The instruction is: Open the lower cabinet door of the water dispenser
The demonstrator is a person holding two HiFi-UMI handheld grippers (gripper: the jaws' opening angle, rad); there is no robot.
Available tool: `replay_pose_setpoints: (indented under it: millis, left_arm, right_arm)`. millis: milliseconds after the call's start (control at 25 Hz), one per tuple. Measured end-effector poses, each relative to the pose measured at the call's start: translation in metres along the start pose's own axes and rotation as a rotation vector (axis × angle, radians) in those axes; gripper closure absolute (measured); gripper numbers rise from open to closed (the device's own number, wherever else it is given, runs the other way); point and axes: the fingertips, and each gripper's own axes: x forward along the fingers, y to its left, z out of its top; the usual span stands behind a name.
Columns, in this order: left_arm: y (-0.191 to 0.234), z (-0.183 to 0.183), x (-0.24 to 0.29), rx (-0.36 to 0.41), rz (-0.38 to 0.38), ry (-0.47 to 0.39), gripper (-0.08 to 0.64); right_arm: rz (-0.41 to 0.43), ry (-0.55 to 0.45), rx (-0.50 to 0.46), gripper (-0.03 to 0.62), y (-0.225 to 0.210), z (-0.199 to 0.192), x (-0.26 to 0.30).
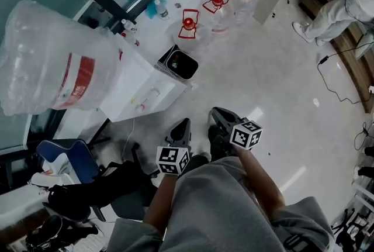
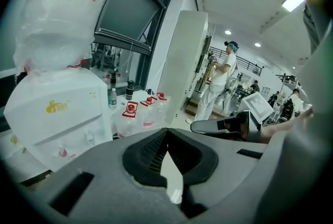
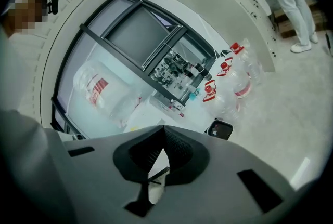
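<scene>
Open pale floor (image 1: pixel 274 87) runs ahead and to the right of both tools. The left side is crowded by the water dispenser (image 1: pixel 143 90), a blue chair (image 1: pixel 67 154) and dark clutter. A cable (image 1: pixel 333 84) trails on the floor at far right, near a person in white (image 1: pixel 333 11).

Left tool (image 1: pixel 183 123) and right tool (image 1: pixel 217 111) are held side by side over the person's grey-clad legs, near each other and well apart from the dispenser. In its own view the left tool (image 2: pixel 166 133) has its jaws closed, tips meeting, nothing gripped. The right tool (image 3: pixel 164 128) is the same — tips together, empty, touching nothing.

The dispenser sits left of the tools, its white front with taps visible in the left gripper view (image 2: pixel 57 124). The lower cabinet door is hidden behind the tool body there and can't be made out from above.

Containers: large jug (image 1: pixel 52 64) with a red label, wrapped in clear plastic, on top of the dispenser — fill can't be told. A black bin (image 1: pixel 181 64) stands just beside the dispenser's far corner, its contents unclear. Clear red-capped floor jugs (image 1: pixel 188 26) cluster by the window wall.
</scene>
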Motion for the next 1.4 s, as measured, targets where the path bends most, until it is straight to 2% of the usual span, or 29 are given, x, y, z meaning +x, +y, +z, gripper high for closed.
replay_pose_setpoints:
  millis: [120,240,600,880,1160,1400]
  left_arm:
    - [0.015,0.003,0.019,0.007,0.052,0.011,0.551]
    - [0.034,0.003,0.04,-0.005,0.083,0.024,0.551]
    - [0.08,-0.017,0.067,-0.011,0.084,0.072,0.551]
    - [0.129,-0.055,0.108,-0.031,0.115,0.111,0.551]
    - [0.163,-0.108,0.163,-0.028,0.106,0.158,0.55]
    - [0.195,-0.153,0.198,-0.02,0.114,0.2,0.551]
  right_arm:
    - [-0.002,0.012,0.052,0.583,-0.02,0.008,0.019]
    - [-0.017,0.029,0.062,0.583,-0.036,0.019,0.038]
    - [-0.048,0.039,0.102,0.583,-0.06,0.013,0.081]
    - [-0.058,0.048,0.136,0.583,-0.103,-0.007,0.137]
    - [-0.052,0.102,0.153,0.583,-0.165,-0.046,0.199]
    - [0.001,0.152,0.199,0.583,-0.212,-0.086,0.242]
